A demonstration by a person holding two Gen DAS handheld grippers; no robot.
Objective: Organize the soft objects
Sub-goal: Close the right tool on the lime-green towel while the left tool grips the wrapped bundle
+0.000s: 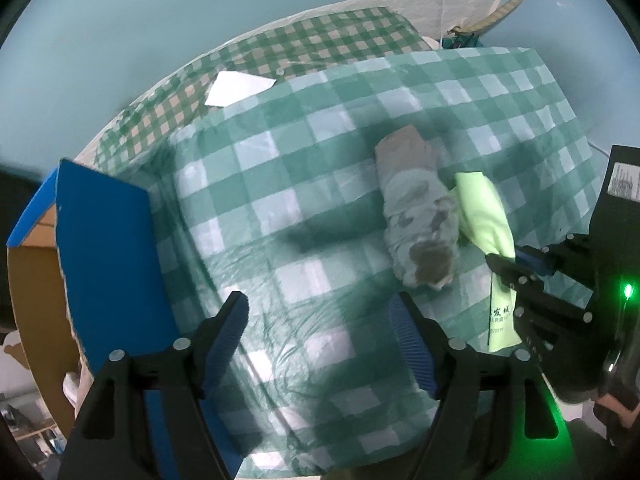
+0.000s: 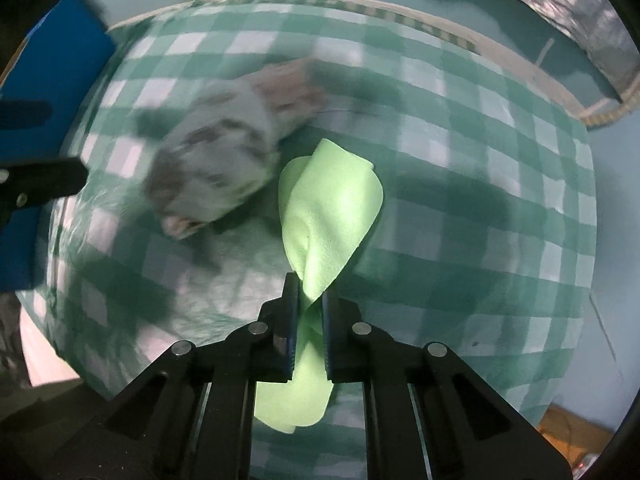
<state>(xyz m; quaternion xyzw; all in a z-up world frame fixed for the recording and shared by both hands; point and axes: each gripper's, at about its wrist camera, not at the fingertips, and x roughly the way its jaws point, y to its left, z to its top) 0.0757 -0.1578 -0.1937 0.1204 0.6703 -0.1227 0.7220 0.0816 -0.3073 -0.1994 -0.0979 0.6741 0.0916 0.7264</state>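
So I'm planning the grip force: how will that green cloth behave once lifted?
Likely floppy: the green cloth folds and drapes on both sides of the right gripper, which is shut on it. Probably light, since a thin pinch holds it. It looks fleecy, so slipping seems unlikely.

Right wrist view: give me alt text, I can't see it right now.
The right gripper is shut on a pale green soft cloth, held above a green-and-white checked bedspread. A blurred grey-and-brown patched fabric bundle lies just left of the cloth.
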